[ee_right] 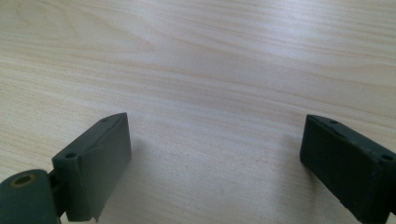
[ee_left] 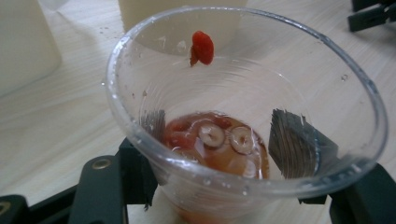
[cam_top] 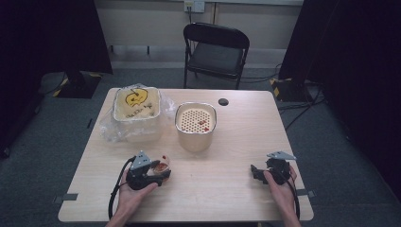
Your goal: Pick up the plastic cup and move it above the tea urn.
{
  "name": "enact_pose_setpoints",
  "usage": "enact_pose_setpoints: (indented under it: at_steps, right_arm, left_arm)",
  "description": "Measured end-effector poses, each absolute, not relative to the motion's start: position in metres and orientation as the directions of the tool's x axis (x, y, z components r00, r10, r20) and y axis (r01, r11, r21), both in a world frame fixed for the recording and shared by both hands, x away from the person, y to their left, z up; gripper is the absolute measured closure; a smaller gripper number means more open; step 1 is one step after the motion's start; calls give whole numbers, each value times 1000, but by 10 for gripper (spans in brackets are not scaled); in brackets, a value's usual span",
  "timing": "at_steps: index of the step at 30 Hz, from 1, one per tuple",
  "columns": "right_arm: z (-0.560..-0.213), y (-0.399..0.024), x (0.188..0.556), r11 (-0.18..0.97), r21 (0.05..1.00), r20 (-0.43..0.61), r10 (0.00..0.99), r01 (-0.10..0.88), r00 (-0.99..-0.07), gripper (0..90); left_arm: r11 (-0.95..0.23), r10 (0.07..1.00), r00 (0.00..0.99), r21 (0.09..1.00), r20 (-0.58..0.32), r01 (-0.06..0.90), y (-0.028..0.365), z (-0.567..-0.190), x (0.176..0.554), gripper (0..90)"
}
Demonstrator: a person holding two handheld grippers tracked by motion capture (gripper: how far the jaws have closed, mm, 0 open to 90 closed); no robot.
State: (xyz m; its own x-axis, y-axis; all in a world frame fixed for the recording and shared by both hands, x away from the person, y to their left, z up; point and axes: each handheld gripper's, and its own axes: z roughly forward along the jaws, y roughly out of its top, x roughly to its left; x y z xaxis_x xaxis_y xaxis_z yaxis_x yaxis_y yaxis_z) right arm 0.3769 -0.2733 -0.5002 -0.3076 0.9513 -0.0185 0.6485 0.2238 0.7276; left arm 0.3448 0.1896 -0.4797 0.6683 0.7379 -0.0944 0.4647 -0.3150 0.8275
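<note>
floor: grey carpet (cam_top: 42,142) | chair: black folding (cam_top: 216,52) | curtains: dark (cam_top: 52,33) | table: light wood (cam_top: 246,127)

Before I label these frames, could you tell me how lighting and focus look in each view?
High view: table evenly lit, room edges fall dark. Left gripper view: clear cup fairly sharp, its wall blurring and bending the black pads behind it; background soft. Right gripper view: wood grain crisp, soft shadows beside the open right gripper.

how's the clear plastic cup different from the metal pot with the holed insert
The clear plastic cup is see-through and small, gripped between the left gripper's jaws; the metal pot is opaque, larger, standing free mid-table. The cup holds brownish liquid with red berries and sliced pieces; the pot's perforated insert carries just a few red bits. Both are open-topped.
</note>
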Motion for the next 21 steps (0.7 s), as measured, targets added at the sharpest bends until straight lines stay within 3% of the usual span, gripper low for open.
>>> enact_pose_setpoints:
  at_steps: [8, 12, 21]
  right_arm:
    - [-500, -273, 377, 224, 728, -19, 951, 648, -308, 80]
    - [-500, -273, 377, 224, 728, -18, 951, 648, -308, 79]
    - [-500, -273, 377, 224, 728, -18, 951, 648, -309, 80]
  left_arm:
    - [-319, 755, 652, 831, -68, 456, 194, -467, 348, 380]
    - [-357, 763, 646, 825, -13, 438, 195, -454, 349, 381]
    - [-307, 792, 611, 854, -16, 420, 205, -409, 366, 395]
